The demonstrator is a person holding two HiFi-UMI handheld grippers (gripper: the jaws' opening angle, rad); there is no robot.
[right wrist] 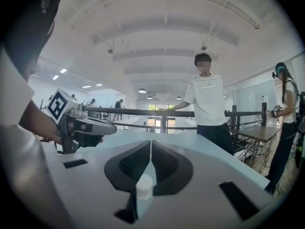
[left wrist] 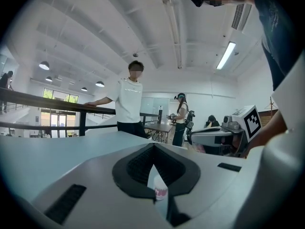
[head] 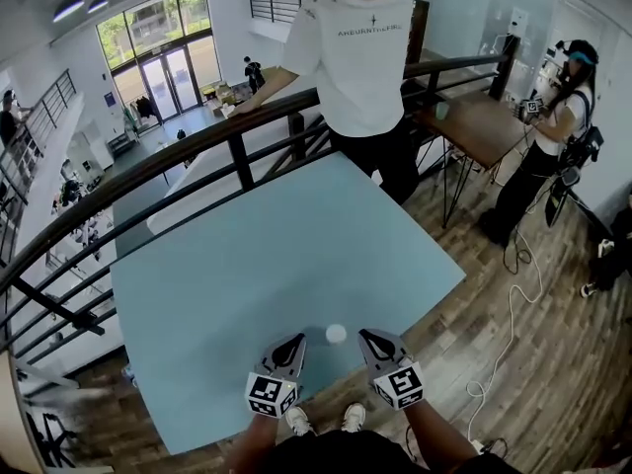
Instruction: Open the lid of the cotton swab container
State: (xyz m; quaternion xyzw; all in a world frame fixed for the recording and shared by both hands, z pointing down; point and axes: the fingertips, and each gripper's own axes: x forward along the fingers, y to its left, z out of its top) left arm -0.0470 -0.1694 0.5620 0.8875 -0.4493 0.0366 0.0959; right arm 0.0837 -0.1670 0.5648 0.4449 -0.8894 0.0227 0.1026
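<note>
Cotton swab container (head: 336, 334) stands on light-blue table (head: 247, 265) beside balcony railing (head: 197, 144).

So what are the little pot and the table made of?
Pot: probably plastic; it is white, with moulded ribs round the top. Table: smooth, matte pale blue surface, maybe painted board or laminate; the look leaves that open.

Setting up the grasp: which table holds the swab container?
The light blue table: the container sits near its front edge. The brown table stands farther back, at right.
</note>
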